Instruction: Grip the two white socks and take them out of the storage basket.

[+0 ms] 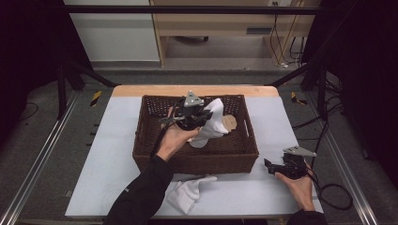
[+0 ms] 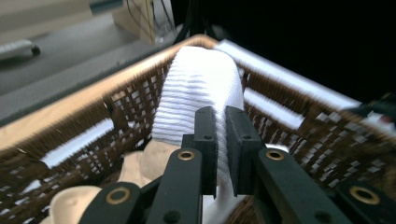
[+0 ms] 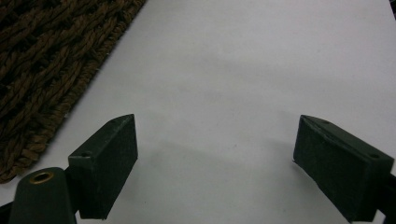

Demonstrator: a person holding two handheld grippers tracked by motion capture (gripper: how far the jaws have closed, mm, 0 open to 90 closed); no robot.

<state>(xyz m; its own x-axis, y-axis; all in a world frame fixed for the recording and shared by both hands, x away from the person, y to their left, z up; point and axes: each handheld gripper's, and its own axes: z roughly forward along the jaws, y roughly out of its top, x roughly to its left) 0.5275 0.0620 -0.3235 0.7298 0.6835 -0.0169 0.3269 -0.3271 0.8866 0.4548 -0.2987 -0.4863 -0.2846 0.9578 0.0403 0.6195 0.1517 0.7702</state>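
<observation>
A grey floor point(image 1: 56, 140) surrounds the desk point(image 1: 112, 140), whose light top shows a wooden edge along its far side. Beyond it stands pale wooden furniture point(image 1: 206, 21) beside a white panel point(image 1: 112, 33). Black frame bars point(image 1: 187, 9) cross overhead, black curtains point(image 1: 28, 47) darken both sides, and cables point(image 1: 286, 42) hang far right.

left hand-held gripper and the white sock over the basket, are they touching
Touching. In the left gripper view, the left hand-held gripper has both black jaws closed on a fold of the white sock, pinching the cloth between them above the basket.
</observation>
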